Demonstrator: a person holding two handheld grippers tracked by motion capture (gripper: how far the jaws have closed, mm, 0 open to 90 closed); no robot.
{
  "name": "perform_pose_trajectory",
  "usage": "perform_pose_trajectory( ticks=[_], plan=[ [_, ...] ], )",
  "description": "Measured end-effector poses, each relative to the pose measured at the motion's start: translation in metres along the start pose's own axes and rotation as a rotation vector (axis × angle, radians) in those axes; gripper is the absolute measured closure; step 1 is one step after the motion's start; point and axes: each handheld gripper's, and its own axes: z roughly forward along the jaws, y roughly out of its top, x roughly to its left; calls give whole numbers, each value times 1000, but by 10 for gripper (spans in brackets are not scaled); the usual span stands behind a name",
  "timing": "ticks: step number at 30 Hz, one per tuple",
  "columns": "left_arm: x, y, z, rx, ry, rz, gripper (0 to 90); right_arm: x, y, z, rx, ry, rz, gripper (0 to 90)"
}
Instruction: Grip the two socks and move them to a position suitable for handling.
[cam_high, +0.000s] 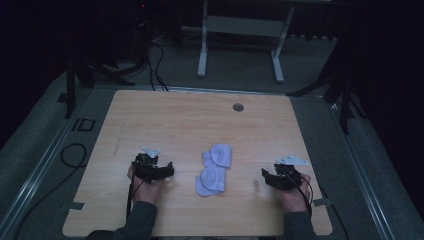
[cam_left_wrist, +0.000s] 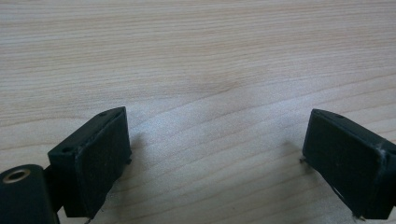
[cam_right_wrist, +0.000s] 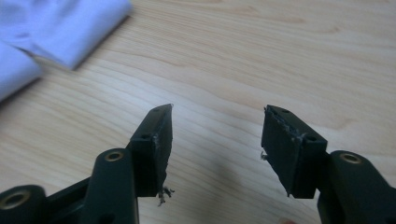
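Two pale lavender socks (cam_high: 215, 169) lie together on the wooden table (cam_high: 180, 120), near its front middle. My left gripper (cam_high: 167, 171) rests on the table to the left of them, open, nothing between its jaws (cam_left_wrist: 217, 154). My right gripper (cam_high: 264, 176) rests to the right of the socks, also open and empty (cam_right_wrist: 217, 140). In the right gripper view a corner of a sock (cam_right_wrist: 56, 32) lies at the upper left, apart from the jaws. A hand holds each gripper from the front edge.
A small round grommet (cam_high: 238, 107) sits in the tabletop near the far edge. Beyond the table stands a white desk frame (cam_high: 240, 40). Cables (cam_high: 75, 155) run on the grey floor at the left. Metal rails flank the table.
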Motion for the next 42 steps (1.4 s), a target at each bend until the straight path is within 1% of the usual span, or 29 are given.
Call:
perform_pose_trajectory(
  ticks=[2,4,7,9,13,15,18,20,23,25,26,27,29,33,37,38,39,41,42],
  plan=[
    [0,0,0,-1,-1,1,78,5,4,-2,-2,8,-25,473],
    [0,0,0,-3,0,0,78,10,7,-3,6,28,-56,543],
    [0,-1,0,-5,-1,0,78,17,11,-3,38,52,-98,641],
    [0,-1,0,-5,0,1,78,22,14,-3,53,69,-118,665],
    [0,-1,0,-5,0,0,79,31,18,-2,68,92,-155,757],
    [0,-1,0,-5,0,-1,79,36,20,-2,71,114,-174,809],
    [0,-1,0,-5,-1,1,78,47,24,-1,70,157,-202,896],
    [0,-1,0,-5,-3,3,78,54,25,1,74,171,-215,899],
    [0,-1,0,-6,-5,4,79,65,26,4,83,210,-223,900],
    [0,-1,-1,-4,-7,6,83,77,29,6,85,224,-247,900],
    [0,-1,-1,-4,-7,6,90,77,29,6,85,224,-247,900],
    [0,0,-2,1,-10,10,106,88,32,8,79,247,-263,899],
    [0,0,-2,4,-13,13,116,96,34,10,73,260,-278,899],
    [0,0,-3,5,-18,15,139,113,37,16,79,286,-308,887],
    [1,0,-3,6,-18,16,141,122,35,23,91,314,-309,879],
    [0,0,-3,6,-19,15,143,123,34,25,93,318,-316,879],
    [0,0,-3,6,-19,15,145,123,34,25,93,318,-316,879],
    [1,0,-4,8,-19,17,147,125,31,29,115,312,-326,880],
    [1,0,-4,11,-19,18,149,124,28,31,129,309,-317,882]
  ],
)
